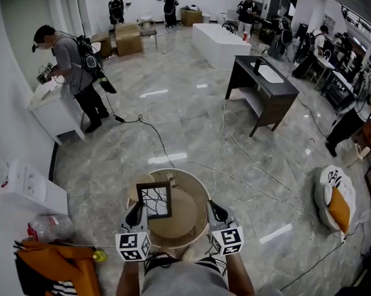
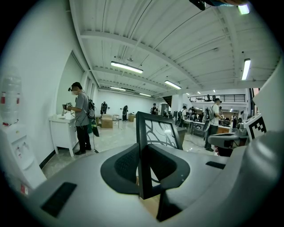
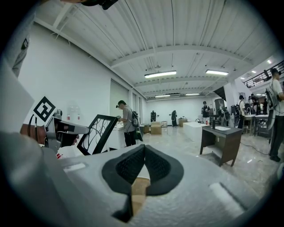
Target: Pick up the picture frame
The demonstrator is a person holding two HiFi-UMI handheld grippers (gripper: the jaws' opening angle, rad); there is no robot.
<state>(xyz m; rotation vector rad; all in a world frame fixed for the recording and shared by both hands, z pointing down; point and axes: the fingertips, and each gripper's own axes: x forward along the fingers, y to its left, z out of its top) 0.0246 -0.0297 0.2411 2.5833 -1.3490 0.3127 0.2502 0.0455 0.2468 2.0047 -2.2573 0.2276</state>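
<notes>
The left tool [image 1: 141, 214] [image 2: 144, 170] is partly closed, its dark pads clamped on one side edge of the black square picture frame with a branching line pattern on its pane [image 1: 154, 200] [image 2: 156, 132]. The frame stands upright, slightly tilted, over the left part of the round light-wood bench [image 1: 180, 218]; whether its lower edge touches the wood cannot be told. The right tool [image 1: 211, 209] [image 3: 143, 150] hangs over the bench's right rim, well apart from the frame, its pads together at the tips with nothing between them. From the right gripper view the frame [image 3: 95, 132] shows edge-on and leaning, with the left tool just beside it. Black and white cables [image 1: 222, 155] trail across the glossy grey marble floor [image 1: 172, 108] beyond the bench.
</notes>
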